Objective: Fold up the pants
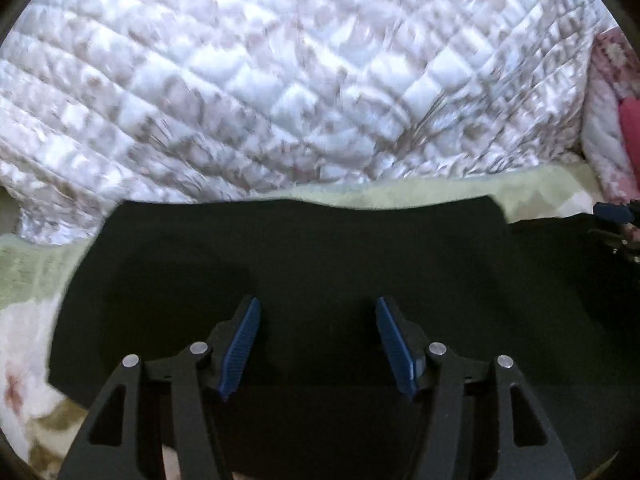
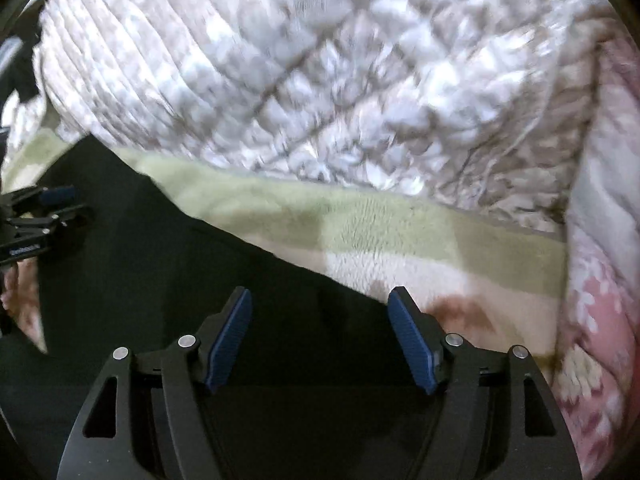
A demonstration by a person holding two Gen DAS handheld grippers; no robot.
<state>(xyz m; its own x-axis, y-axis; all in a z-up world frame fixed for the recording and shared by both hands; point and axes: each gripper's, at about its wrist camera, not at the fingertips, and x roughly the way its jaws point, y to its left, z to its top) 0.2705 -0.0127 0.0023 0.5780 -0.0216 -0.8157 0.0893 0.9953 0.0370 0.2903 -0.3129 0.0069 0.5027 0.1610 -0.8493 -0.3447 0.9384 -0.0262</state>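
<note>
My left gripper [image 1: 318, 312] hangs with its ribbed blue pads [image 1: 240, 346] spread wide and holding nothing, above the pants [image 1: 280, 248], a smooth, matte black slab of cloth lying flat on a fuzzy green-and-cream blanket [image 1: 420, 194]. My right gripper [image 2: 320, 304] is spread the same way, empty, over the pants' slanting edge where black meets blanket. Behind lies a puffy quilt [image 1: 280, 80] stitched in diamonds, with pink floral bedding [image 2: 600, 320] at the right.
</note>
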